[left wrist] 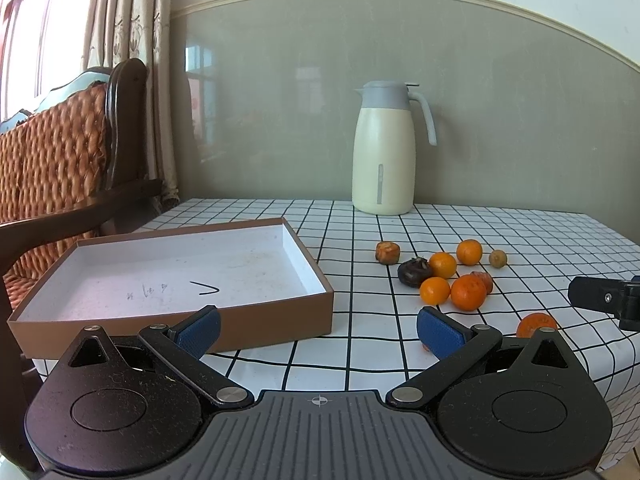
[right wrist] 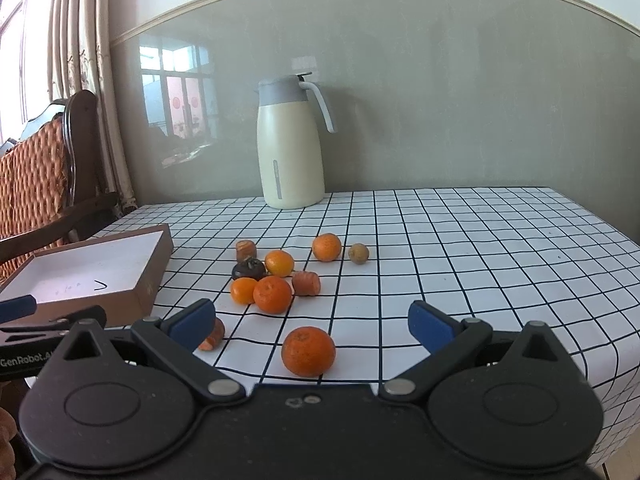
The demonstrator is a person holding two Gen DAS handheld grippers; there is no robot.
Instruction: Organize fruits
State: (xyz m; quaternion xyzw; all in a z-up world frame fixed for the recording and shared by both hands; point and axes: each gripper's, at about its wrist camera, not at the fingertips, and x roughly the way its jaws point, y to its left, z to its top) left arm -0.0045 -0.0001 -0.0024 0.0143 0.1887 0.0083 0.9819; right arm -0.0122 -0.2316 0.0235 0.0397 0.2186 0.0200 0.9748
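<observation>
Meanwhile my left tongs (left wrist: 318, 332) gaped wide, holding nothing; right tongs (right wrist: 311, 324) likewise. Nearest orange (right wrist: 308, 351) lay between right fingers, untouched. Fruit cluster (right wrist: 276, 276) sat right of brown box (right wrist: 120, 276), apart.

Black tongs (right wrist: 312, 322), blue pads (right wrist: 191, 320), silver screws
</observation>
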